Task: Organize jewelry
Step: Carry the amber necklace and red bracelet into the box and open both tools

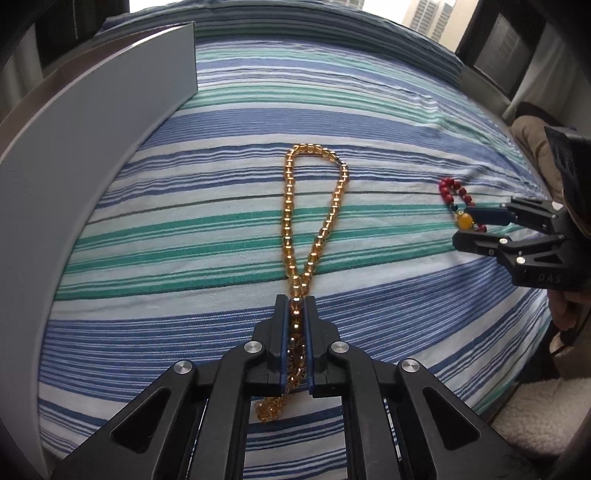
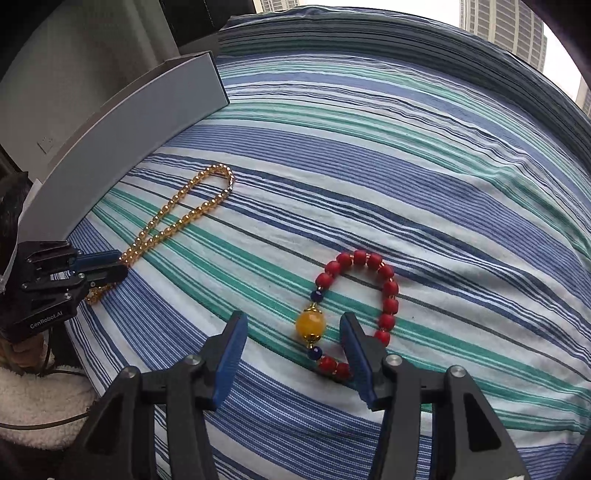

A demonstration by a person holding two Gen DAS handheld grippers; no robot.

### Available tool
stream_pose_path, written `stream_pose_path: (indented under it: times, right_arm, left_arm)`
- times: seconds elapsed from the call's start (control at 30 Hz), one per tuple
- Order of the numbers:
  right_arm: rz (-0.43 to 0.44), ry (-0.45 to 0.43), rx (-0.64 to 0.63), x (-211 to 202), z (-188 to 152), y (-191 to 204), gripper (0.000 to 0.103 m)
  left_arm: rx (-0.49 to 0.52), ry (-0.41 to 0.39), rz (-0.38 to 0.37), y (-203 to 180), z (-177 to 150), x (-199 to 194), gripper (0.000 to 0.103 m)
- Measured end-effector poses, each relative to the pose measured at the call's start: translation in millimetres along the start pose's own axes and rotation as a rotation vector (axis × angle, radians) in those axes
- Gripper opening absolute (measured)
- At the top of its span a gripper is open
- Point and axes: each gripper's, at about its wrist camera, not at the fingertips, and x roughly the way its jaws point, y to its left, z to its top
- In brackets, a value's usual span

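Clamped on a long amber glass-bead necklace (image 1: 314, 218) at lower centre, the left gripper (image 1: 296, 301) pins it to the blue-and-green striped cloth (image 1: 388, 122). The right gripper (image 2: 293, 328) gapes around a red-bead bracelet (image 2: 356, 314), its yellow stone between the fingers, ungripped.

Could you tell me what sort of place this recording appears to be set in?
Probably a bedroom in a high-rise flat. The jewelry lies on a striped bedsheet over a soft, mattress-like surface, tall buildings show through the window beyond it, and a grey box sits on the bed's edge.
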Motion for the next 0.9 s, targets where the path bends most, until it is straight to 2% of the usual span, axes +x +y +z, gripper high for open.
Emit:
stream_pose_path:
  times: [0.03,0.07,0.1,0.2,0.43,0.67,0.77,0.9]
  right_arm:
    - [-0.008,-0.001,-0.016,0.2,-0.7,2.0,0.052]
    - [-0.017,-0.003,-0.019,-0.3,-1.2,2.6,0.044]
    - [-0.026,-0.004,-0.015,-1.5,-1.6,1.8,0.018]
    - [-0.014,-0.036,0.018,-16.6,-3.0,-0.9,0.017]
    - [0.073,-0.175,0.098,-87.5,8.8,-7.2,0.017]
    - [0.152,-0.253,0.019,-129.2,42.3,25.3,0.017]
    - [0.187,-0.278,-0.047,-137.9,64.6,48.9,0.017]
    - [0.232,-0.319,-0.157,-148.8,105.6,89.7,0.017]
  left_arm:
    - [-0.025,-0.002,-0.025,3.9,0.8,-1.2,0.005]
    - [-0.047,-0.008,-0.044,7.3,1.6,-3.9,0.004]
    - [-0.065,-0.018,-0.056,9.7,2.1,-9.0,0.004]
    - [-0.1,-0.064,-0.094,14.8,6.5,-30.7,0.004]
    - [-0.139,-0.212,-0.173,17.3,22.6,-104.7,0.004]
    - [-0.21,-0.336,-0.222,43.5,31.7,-180.4,0.005]
    - [-0.256,-0.396,-0.2,70.3,32.8,-220.5,0.005]
    - [-0.309,-0.453,-0.071,116.2,41.4,-264.4,0.005]
